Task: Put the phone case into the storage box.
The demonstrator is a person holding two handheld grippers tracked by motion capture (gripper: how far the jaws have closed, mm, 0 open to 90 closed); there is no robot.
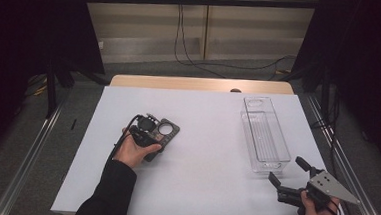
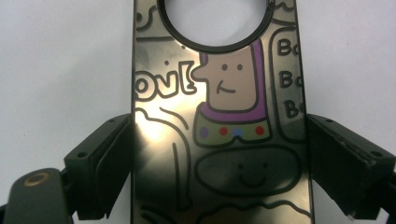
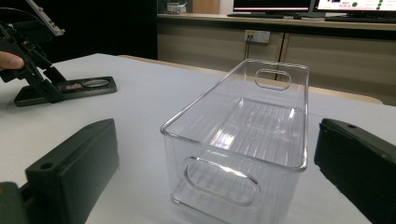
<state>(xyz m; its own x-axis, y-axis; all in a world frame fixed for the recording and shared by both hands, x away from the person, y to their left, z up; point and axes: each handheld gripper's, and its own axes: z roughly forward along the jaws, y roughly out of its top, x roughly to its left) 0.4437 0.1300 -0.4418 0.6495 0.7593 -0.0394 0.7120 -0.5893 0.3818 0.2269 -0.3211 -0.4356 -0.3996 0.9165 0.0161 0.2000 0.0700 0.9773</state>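
Phone case lies between left gripper fingers.

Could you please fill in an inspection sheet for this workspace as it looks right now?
Surface: white table top, wooden edge at the far side.
Job's things: dark phone case with cartoon print and round hole, lying flat; clear plastic bin, empty, upright.
Clutter: nothing seen.
Grippers: left gripper straddles the phone case, jaws at its two edges, contact unclear; right gripper open, facing the clear plastic bin, apart from it.
Cables: black cable hanging at the back wall, trailing on the floor.
Surroundings: dark curtains at both sides, metal rails along the floor.
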